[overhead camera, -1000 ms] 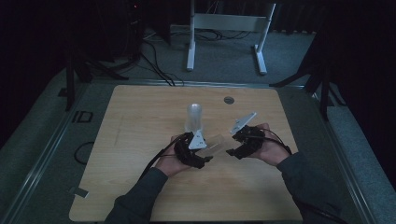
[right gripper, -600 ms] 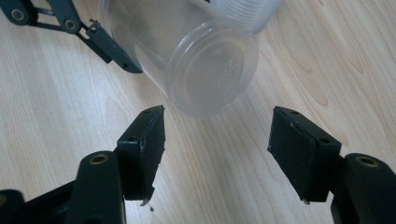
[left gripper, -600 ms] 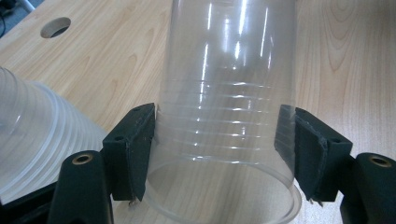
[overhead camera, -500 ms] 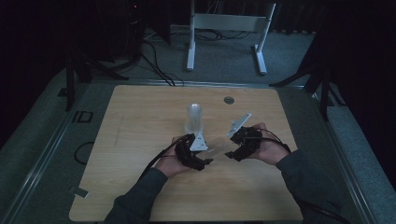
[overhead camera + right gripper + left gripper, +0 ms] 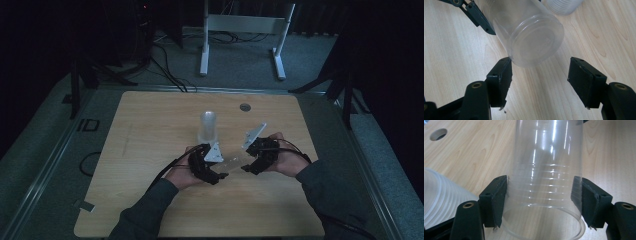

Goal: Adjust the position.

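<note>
Left gripper (image 5: 212, 167) is clamped on a clear cup (image 5: 547, 182), its pads pressing the ribbed wall near the open rim; in the left gripper view the cup lies on its side between the jaws, above the table (image 5: 150, 130). In the high view that cup (image 5: 234, 163) spans the gap between the two hands, just in front of the cup stack (image 5: 207, 127). The stack stands upright near the table's middle, just beyond the left gripper, and its ribbed edge shows in the left gripper view (image 5: 441, 195). Right of the held cup, the right gripper (image 5: 252, 162) has its jaws apart: in the right gripper view the cup's base (image 5: 535, 41) sits just ahead of them, the left pad at or near its rim, the right pad well clear. A round hole (image 5: 244, 107) lies in the light wooden table to the right of the stack and beyond it. Past the table's far edge the room is dark, with a grey floor, cables (image 5: 165, 65) left of a white stand (image 5: 245, 30).
</note>
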{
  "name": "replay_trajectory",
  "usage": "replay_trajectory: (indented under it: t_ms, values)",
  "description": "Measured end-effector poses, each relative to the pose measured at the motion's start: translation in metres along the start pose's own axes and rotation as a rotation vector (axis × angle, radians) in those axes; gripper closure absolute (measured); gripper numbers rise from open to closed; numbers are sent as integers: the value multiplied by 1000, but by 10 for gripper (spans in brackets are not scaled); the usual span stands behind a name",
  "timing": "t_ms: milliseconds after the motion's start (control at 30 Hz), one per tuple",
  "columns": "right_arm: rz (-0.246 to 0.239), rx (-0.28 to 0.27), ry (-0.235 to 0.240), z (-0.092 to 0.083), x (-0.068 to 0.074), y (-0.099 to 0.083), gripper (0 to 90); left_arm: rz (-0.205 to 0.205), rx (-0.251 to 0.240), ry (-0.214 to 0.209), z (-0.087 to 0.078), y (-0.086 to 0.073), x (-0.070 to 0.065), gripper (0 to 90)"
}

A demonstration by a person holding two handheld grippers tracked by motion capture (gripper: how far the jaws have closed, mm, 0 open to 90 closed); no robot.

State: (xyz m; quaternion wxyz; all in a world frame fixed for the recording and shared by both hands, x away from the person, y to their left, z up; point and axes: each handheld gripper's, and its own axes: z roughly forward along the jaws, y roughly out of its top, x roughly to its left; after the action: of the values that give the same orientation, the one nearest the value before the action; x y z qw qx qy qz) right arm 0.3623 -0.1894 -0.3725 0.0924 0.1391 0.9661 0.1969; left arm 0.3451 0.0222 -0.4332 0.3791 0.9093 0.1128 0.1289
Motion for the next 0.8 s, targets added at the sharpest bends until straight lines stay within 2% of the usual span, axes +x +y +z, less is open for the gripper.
replay_trajectory:
  t_ms: [267,567,600,800]
  values:
    - [-26,5,20,3,4,3,357,14,22,-16,-3,3,2,302]
    - [-30,7,31,4,6,3,356,27,41,-32,-2,3,1,302]
    - [-43,3,33,5,5,3,356,33,46,-39,-2,3,1,302]
    - [-46,10,43,4,5,5,354,38,41,-40,-1,4,0,303]
